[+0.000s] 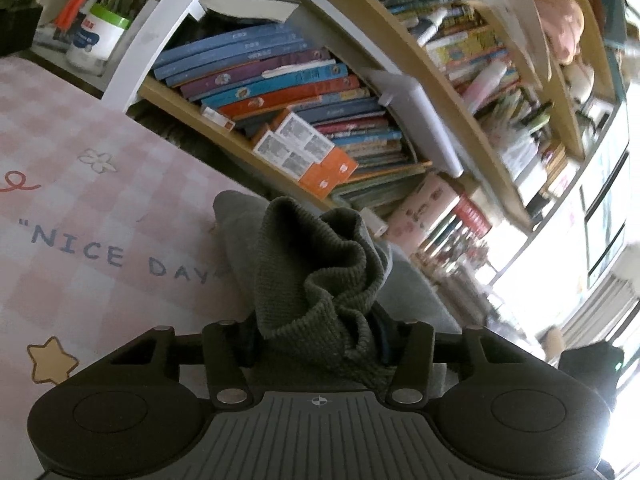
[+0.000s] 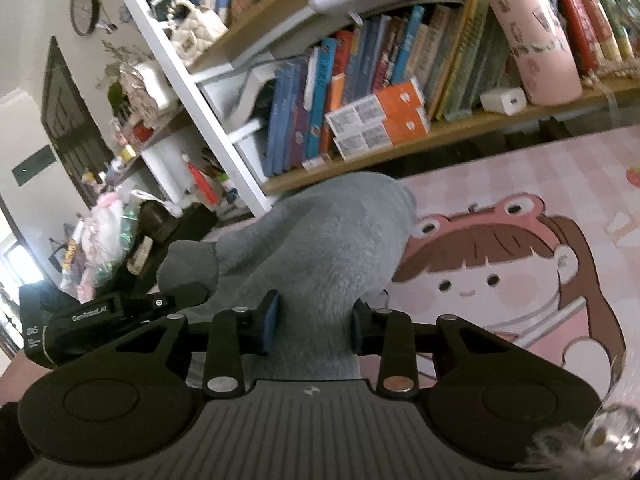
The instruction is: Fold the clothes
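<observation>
A grey garment with a dark green ribbed-knit cuff is held up between both grippers above a pink checked mat. My left gripper is shut on the bunched green ribbed cuff, with grey cloth hanging behind it. My right gripper is shut on the grey fleecy cloth, which rises in a hump ahead of its blue-padded fingers. The left gripper's black body shows to the left in the right wrist view, holding another end of the cloth.
The mat, printed "NICE DAY" and with a cartoon girl, covers the table. A bookshelf packed with books runs along its far edge, also in the right wrist view. A pen pot and clutter stand to the left.
</observation>
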The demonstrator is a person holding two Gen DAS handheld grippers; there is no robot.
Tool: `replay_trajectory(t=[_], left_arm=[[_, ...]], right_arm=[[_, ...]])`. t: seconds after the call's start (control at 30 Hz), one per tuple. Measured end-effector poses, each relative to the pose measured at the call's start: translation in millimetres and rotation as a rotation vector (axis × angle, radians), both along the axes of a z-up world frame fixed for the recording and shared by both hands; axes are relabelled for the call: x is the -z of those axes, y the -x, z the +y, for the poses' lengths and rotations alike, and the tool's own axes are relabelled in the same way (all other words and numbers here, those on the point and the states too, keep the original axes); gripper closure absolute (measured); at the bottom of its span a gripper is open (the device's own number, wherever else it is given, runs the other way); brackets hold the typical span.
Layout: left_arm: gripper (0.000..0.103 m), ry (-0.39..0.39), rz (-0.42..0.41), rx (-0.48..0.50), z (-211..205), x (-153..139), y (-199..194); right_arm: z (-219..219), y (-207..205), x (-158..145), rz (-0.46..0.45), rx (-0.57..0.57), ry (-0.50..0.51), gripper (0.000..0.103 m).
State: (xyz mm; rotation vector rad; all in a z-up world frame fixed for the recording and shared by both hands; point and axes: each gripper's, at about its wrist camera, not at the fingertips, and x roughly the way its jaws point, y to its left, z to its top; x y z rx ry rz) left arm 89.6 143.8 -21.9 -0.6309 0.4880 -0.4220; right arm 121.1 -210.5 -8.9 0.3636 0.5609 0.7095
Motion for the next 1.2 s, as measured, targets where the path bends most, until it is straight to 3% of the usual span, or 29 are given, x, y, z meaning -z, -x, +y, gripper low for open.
replay_trajectory(t=[0.1,0.43,0.83,1.0,1.2], left_arm=[[0.056,0.028,-0.015,-0.001,4.0,-3.7,-7.8],[0.056,0.020,-0.020,-0.003,7.8,-7.3,-43.3],[0.056,-0.049,-0.046,0.003,-0.6,-15.7,-106.2],[0.056,-0.014,-0.062,-0.004,-5.6,-11.4,-134.1],[0.056,0.032,-0.017,-0.021,1.4,4.7,-161.7]], right_arm=[[3.5,-5.2,-7.4,-0.037,-0.006,-0.008,0.072],[16.8,-38.9,-18.0,-0.113,0.006,0.012,0.072],[23.6,-89.2,-13.6,-0.098,0.068,0.012,0.072],[17.3,-115.1,-11.2,-0.081,0.111,-0.021,0.072],[21.6,-142.4,-0.8,-0.038,0.123,-0.016,0.072]])
